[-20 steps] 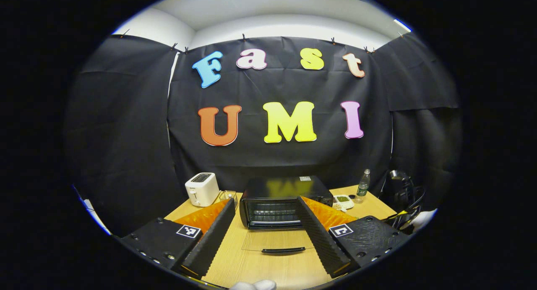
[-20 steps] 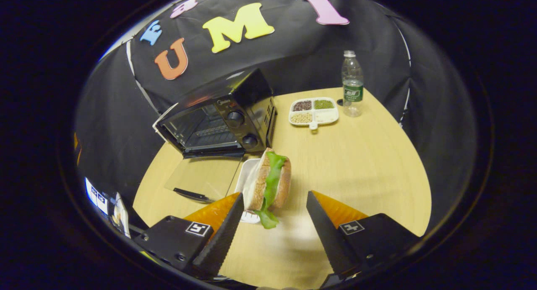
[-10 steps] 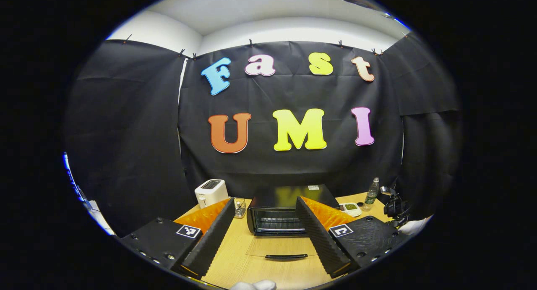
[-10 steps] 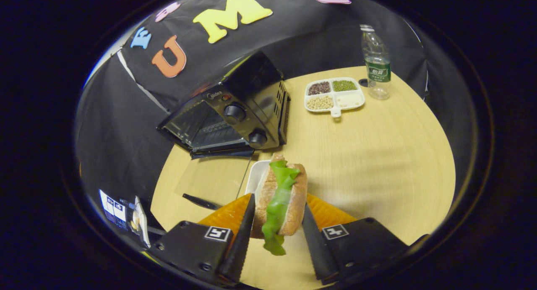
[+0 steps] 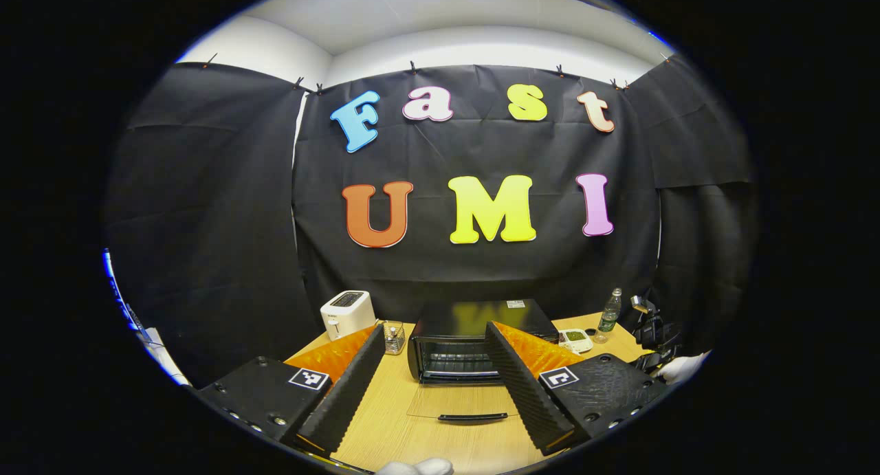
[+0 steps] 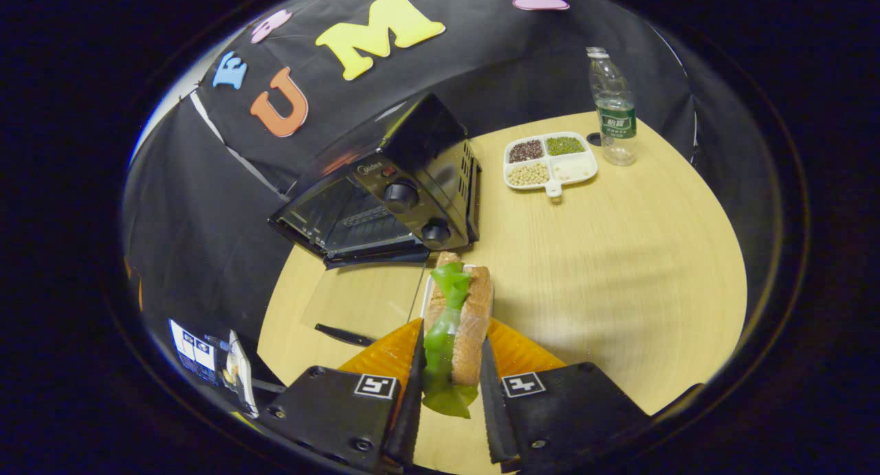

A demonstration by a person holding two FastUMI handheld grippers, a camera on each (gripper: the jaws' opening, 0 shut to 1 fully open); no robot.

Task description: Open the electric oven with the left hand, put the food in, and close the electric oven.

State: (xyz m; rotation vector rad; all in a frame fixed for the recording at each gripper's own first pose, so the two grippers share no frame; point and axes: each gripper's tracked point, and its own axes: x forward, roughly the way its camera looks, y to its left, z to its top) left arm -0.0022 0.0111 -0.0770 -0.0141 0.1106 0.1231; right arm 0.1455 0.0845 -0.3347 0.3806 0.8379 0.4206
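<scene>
Wooden counter (image 6: 605, 269) in a black-draped booth. Electric oven (image 6: 405, 186) sits toward the back, its glass door (image 6: 364, 303) dropped flat onto the counter, black handle at the front edge. Right hand-held gripper (image 6: 450, 385) is clamped on the sandwich (image 6: 459, 313), bread both sides, green lettuce hanging out below; sandwich is lifted over a white tray (image 6: 430, 293) just in front of the oven's knob side. Divided snack dish (image 6: 550, 162) and water bottle (image 6: 613, 107) stand beyond. Left hand-held gripper (image 5: 433, 385) is spread wide, nothing between the fingers, facing the open oven. White toaster (image 5: 347, 313) back left of the oven.
</scene>
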